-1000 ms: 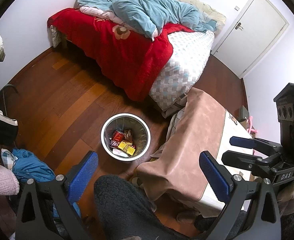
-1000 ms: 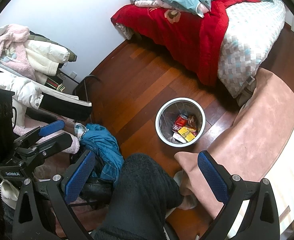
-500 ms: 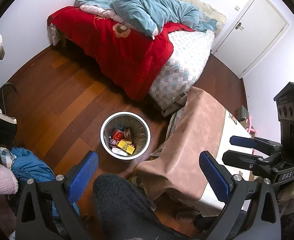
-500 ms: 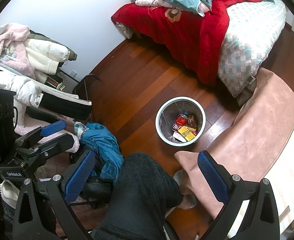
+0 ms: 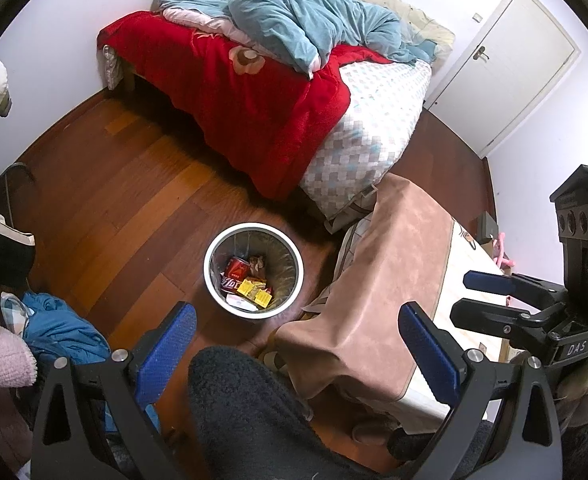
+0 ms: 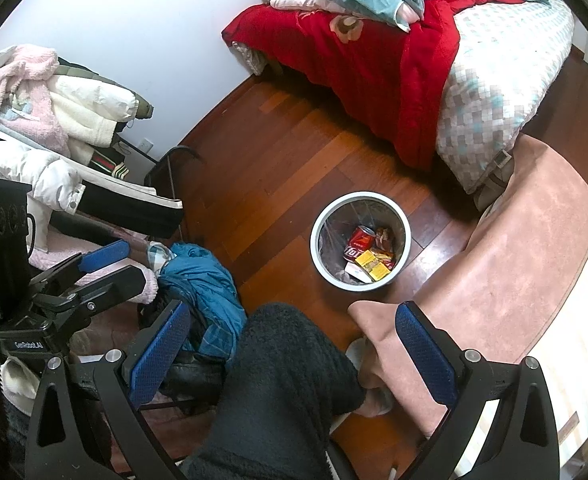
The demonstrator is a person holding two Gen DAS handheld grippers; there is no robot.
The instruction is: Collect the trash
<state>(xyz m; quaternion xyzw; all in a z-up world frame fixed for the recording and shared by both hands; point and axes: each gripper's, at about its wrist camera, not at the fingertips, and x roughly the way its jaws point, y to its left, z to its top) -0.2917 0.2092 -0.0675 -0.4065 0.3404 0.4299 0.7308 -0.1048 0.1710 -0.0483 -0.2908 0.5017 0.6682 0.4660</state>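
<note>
Hardly anything has moved over the last second: both views have drifted only slightly, the round white wastebasket sitting a touch lower and more central in the left wrist view than before, and both tools hang as they did.

Nearest, the left gripper (image 5: 297, 338) has its blue-padded fingers spread wide with nothing between them, above the person's dark fleecy trouser leg (image 5: 254, 412). The right gripper (image 6: 290, 346) is likewise spread and empty; it also shows at the right edge of the left wrist view, its fingers apart over the table. A pale slipper (image 6: 368, 376) peeks out beside the knee, mostly hidden by leg and cloth.

To the right, a dusty-pink suede-like cloth (image 5: 382, 280) drapes the near end of a pale table (image 5: 468, 276), whose far end is cut off. To the left lies a crumpled blue garment (image 6: 202, 280) on the floor, below a heap of pink and white coats (image 6: 54, 112) on a rack only partly in view.

Farther out, on the reddish wooden plank floor (image 5: 106, 208), stands the white wastebasket (image 5: 214, 280), upright, lined with a clear bag. In it lie a red drink can (image 5: 236, 272), yellow packets (image 5: 254, 291), a brown wrapper and a white scrap; the lettering is too small to read.

Beyond is a bed (image 5: 374, 128) with a red blanket and a rumpled teal quilt, then a white door (image 5: 506, 68).
</note>
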